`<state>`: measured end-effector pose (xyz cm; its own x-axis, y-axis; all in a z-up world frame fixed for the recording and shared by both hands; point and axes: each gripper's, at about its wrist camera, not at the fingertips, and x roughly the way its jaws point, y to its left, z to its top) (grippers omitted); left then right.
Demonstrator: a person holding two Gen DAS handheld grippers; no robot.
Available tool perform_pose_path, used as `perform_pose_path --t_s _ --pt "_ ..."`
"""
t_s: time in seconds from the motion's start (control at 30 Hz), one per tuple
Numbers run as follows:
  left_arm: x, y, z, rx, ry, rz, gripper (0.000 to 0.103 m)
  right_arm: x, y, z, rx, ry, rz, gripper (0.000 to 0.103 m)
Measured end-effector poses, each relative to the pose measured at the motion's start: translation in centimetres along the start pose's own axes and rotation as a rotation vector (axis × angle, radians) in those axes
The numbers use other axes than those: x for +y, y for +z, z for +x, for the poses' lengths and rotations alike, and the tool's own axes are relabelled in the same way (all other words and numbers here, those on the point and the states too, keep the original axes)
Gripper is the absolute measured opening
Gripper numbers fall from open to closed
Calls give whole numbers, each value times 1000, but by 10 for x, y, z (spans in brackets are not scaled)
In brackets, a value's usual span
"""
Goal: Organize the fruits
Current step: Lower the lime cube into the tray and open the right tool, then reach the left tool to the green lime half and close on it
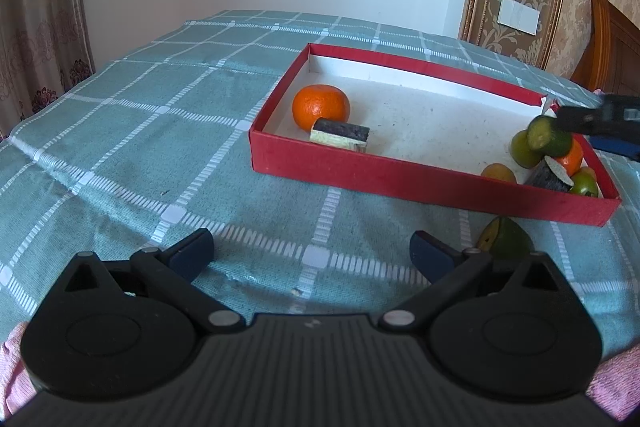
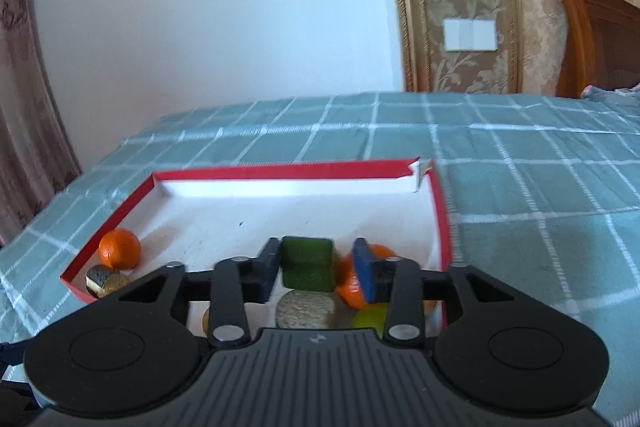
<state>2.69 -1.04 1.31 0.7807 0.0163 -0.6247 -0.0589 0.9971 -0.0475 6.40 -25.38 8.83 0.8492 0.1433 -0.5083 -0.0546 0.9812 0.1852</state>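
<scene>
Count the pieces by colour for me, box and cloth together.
Orange fruit: 2
Green pieces: 4, three in the box and one on the cloth
Dark chunks: 2
Yellow-brown fruit: 1
Total: 9 that show

No readable text anywhere in either view.

The only mark is a small pale embossed emblem on the ribbed black housing of each tool (image 1: 311,323) (image 2: 317,339); it is too small to make out as letters or a brand.
</scene>
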Motion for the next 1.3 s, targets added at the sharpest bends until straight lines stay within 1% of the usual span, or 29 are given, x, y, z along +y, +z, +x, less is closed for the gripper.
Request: perform_pose_path --t_s 0.03,0.1,0.17,0.2,0.23,0.27,0.3,0.33,0.4,0.5,0.53,0.57,0.67,0.73,0.8,0.9,1.0,1.2,1.3 --pt "0 0 0 0 0 0 103 -5 -2 -8 -19 10 16 55" --pt "0 0 0 1 2 3 103 -14 -7 -25 -53 12 35 57" --pt "0 0 1 2 3 4 103 -23 -14 -39 -64 -1 30 57" --pt "0 0 1 3 4 5 103 -26 -18 -46 -59 -17 19 57" --pt "0 0 1 3 4 6 103 -29 -23 -51 -50 -32 8 59" --pt "0 0 1 4 5 6 103 -33 -28 -56 -35 -45 -1 63" --pt "0 0 1 5 7 8 103 -37 -34 -60 -17 -57 -10 70" --pt "-1 0 1 8 10 12 103 -39 -39 -64 -8 -75 -21 72" --pt "-3 0 2 11 25 22 103 -42 -50 -69 0 -104 -43 73" --pt "-9 -1 -4 -7 41 53 103 -48 -63 -71 -2 -111 -20 80" --pt "-12 -2 -7 -17 41 63 103 -50 -67 -69 2 -108 -6 80" --pt "-14 -3 -12 -36 34 69 103 -52 -67 -67 24 -102 10 80" --pt "-26 -6 -28 -110 -8 89 103 -59 -67 -70 1 -87 64 80" --pt "-37 -5 -34 -132 -35 117 103 -66 -67 -69 8 -71 102 80" --pt "-49 -4 -36 -132 -44 138 103 -72 -68 -71 4 -63 133 80" --pt "-66 -3 -33 -123 -36 188 103 -76 -69 -73 -5 -52 157 80" --pt "-74 -6 -28 -118 -28 217 103 -77 -70 -73 -7 -40 167 80" --pt "-80 -8 -20 -95 -53 231 103 -83 -71 -73 -8 -9 200 80" --pt "-84 -7 -14 -67 -64 235 103 -86 -71 -74 -10 4 216 80"
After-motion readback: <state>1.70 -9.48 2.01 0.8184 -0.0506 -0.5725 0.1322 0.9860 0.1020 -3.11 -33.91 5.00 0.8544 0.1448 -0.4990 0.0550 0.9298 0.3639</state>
